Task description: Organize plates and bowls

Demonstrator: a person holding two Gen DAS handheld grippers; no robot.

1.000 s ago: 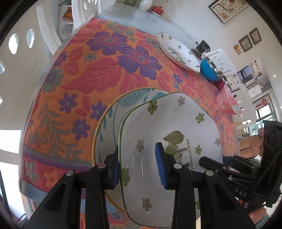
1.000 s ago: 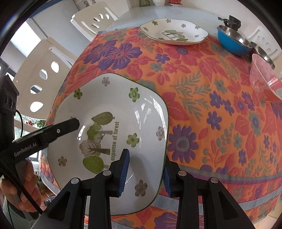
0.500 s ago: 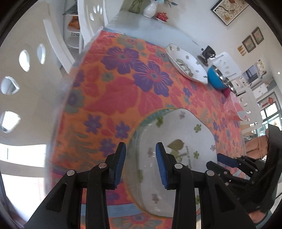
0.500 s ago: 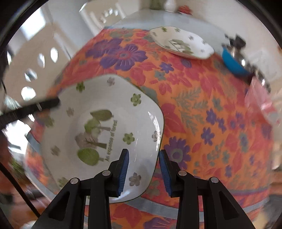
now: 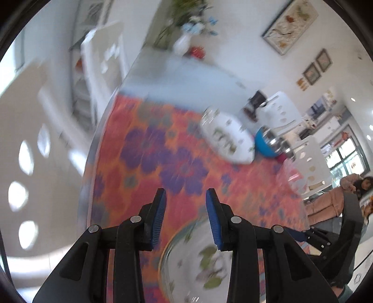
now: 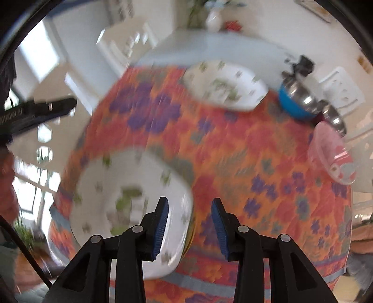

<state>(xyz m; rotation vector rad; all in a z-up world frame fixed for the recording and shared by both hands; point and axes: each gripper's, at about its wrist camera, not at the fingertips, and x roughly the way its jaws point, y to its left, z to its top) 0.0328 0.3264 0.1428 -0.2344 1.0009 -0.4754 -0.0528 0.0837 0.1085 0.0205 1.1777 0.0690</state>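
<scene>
The pictures are motion-blurred. A white flower-print plate rests on a round yellow-rimmed plate at the near end of the floral cloth. My right gripper hangs above the white plate's right rim. Its jaws are opening, and their pads touch nothing. My left gripper is open a little over the cloth, beyond the near plate, with nothing between its fingers. A second flower-print plate lies at the far end. Beside it sit a blue bowl, a steel bowl and a pink bowl.
White chairs stand around the table. A vase and a small red thing sit on the bare far tabletop. A small black object stands behind the blue bowl. A person is at the right.
Both grippers have come off the white plate's rim and risen away from it. The plate stays stacked on the cloth. Both views now tilt toward the table's far end.
</scene>
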